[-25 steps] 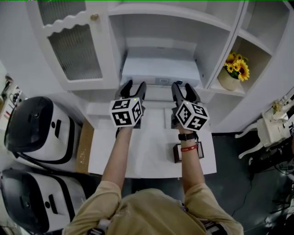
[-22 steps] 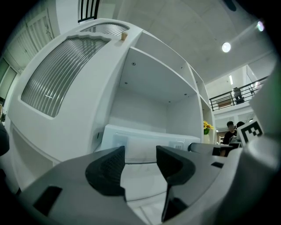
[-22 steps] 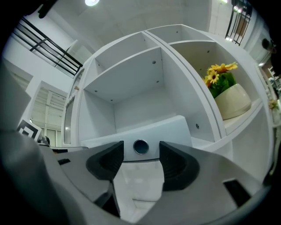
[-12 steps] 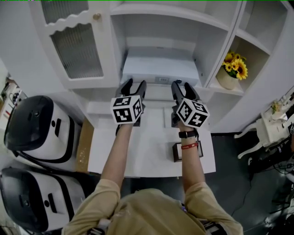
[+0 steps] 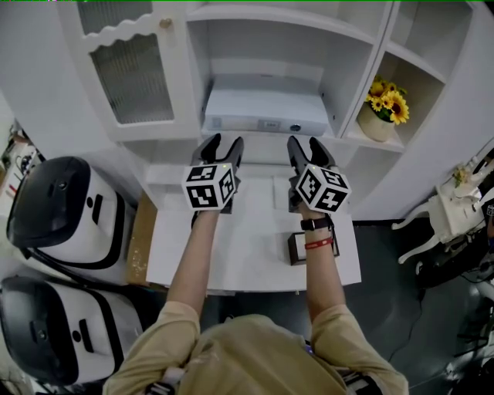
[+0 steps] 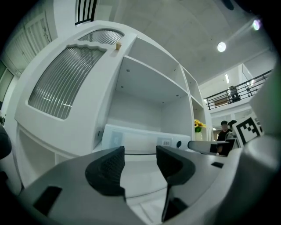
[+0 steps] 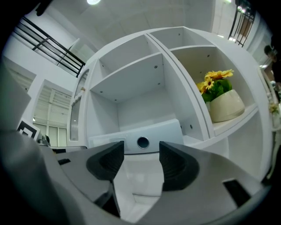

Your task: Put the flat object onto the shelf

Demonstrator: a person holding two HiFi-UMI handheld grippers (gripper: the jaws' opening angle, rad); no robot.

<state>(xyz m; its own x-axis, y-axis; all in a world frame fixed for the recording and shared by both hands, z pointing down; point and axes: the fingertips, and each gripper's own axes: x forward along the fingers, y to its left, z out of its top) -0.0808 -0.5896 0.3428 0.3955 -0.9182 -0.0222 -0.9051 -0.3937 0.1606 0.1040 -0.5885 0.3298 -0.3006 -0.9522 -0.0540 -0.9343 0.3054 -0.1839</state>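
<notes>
The flat white box (image 5: 266, 112) lies on the white cabinet shelf (image 5: 258, 140). The left tool (image 5: 221, 143) and right tool (image 5: 309, 145) hang above the white tabletop (image 5: 255, 239), jaws apart, holding nothing.

White shelf unit (image 5: 270, 42) with ribbed-glass door (image 5: 135, 77); white bench (image 5: 255, 247); dark floor (image 5: 397, 308); potted sunflowers (image 5: 384, 116) in side niche; round ceiling lamp (image 6: 221, 46), lit.

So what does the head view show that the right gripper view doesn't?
Only the head view: the person's forearms, the white table and two black-and-white machines left of it. Only the right gripper view: the right gripper close up, jaws apart with nothing between them, and a ceiling light. Both: the flat white box and the sunflower pot to its right.
</notes>
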